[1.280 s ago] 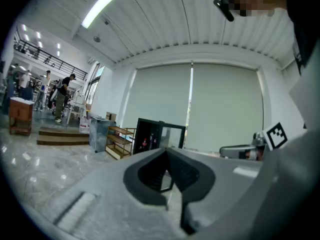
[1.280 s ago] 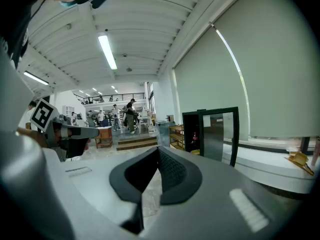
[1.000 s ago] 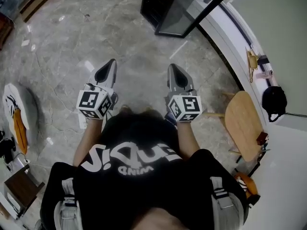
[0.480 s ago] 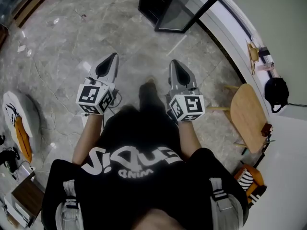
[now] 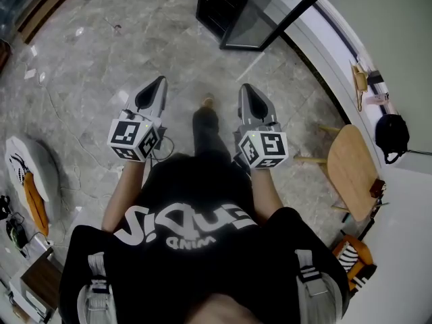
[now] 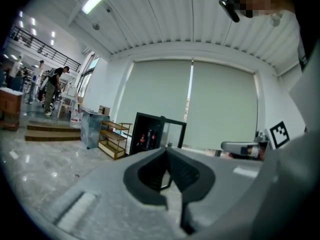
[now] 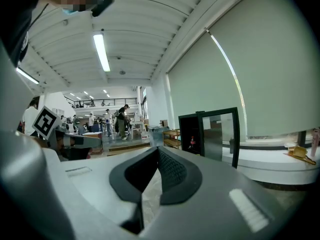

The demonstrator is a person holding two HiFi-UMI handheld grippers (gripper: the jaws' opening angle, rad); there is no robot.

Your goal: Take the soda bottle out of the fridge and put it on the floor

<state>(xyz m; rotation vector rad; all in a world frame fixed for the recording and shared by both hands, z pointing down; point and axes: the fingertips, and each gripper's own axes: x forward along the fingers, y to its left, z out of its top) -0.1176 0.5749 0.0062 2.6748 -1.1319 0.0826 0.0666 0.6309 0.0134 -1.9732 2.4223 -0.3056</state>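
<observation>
The left gripper [image 5: 159, 83] and right gripper [image 5: 244, 88] are held side by side over the grey marble floor [image 5: 88, 66], pointing towards the black fridge [image 5: 210, 12], which is well apart from them. Each gripper's jaws are closed tip to tip with nothing between them. The fridge's glass door [image 5: 270, 12] stands open. The soda bottle [image 7: 192, 141], dark with a red label, stands upright on a shelf inside the fridge. A wooden chair [image 5: 351, 171] stands at the right.

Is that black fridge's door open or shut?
Open: the fridge has its glass door swung out, leaving the bottles inside exposed.
</observation>
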